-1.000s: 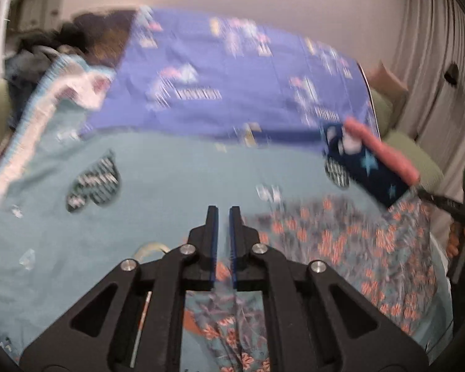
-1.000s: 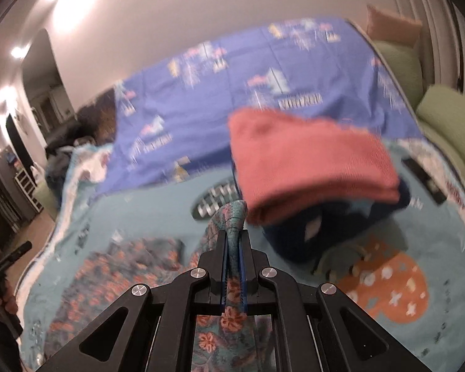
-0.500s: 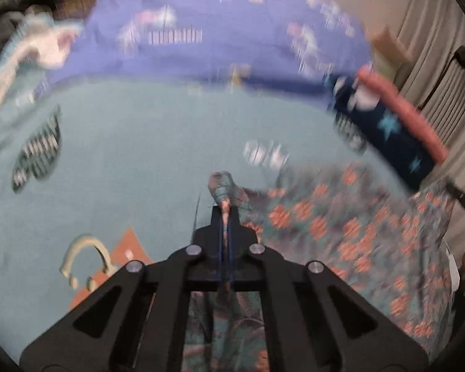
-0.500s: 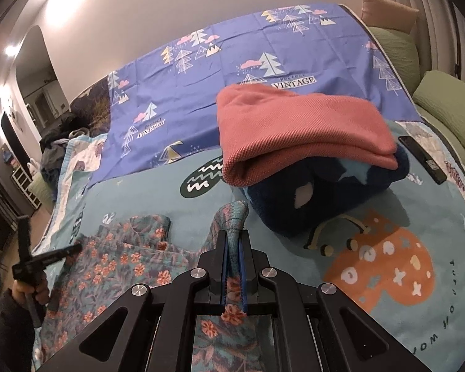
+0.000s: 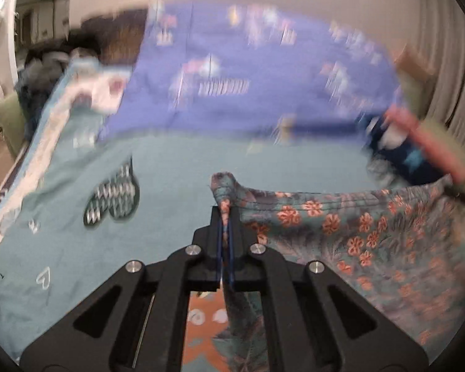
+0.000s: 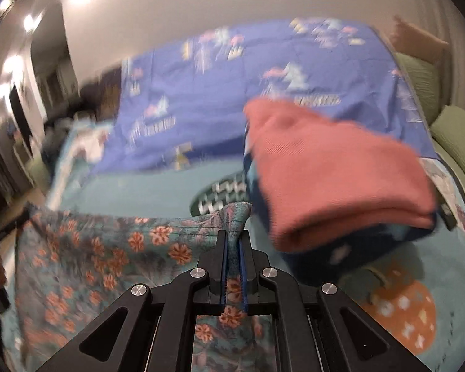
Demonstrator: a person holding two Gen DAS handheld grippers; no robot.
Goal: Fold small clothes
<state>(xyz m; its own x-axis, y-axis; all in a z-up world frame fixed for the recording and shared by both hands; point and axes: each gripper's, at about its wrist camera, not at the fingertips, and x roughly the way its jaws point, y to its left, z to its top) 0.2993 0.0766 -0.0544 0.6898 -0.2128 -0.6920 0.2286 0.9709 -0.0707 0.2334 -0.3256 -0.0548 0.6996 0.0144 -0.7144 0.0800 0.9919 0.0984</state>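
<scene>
A small teal garment with orange flowers [image 5: 372, 235] hangs stretched between both grippers above the bed. My left gripper [image 5: 225, 217] is shut on one corner of it, the cloth bunched between the pads. In the right wrist view the same floral garment [image 6: 102, 248] spreads to the left, and my right gripper [image 6: 232, 241] is shut on its other corner. Its top edge runs taut from one gripper to the other. Both views are blurred by motion.
A teal bedspread [image 5: 176, 173] with printed shapes lies under the garment, a blue patterned blanket [image 5: 232, 86] behind it. A folded pile, pink cloth [image 6: 331, 179] on navy cloth [image 6: 341, 254], sits right of the right gripper. Green cushions [image 6: 455, 136] line the right side.
The left gripper closed onto a corner of the floral garment and lifted it. The garment, slack on the bed before, now hangs pulled tight between both grippers.
</scene>
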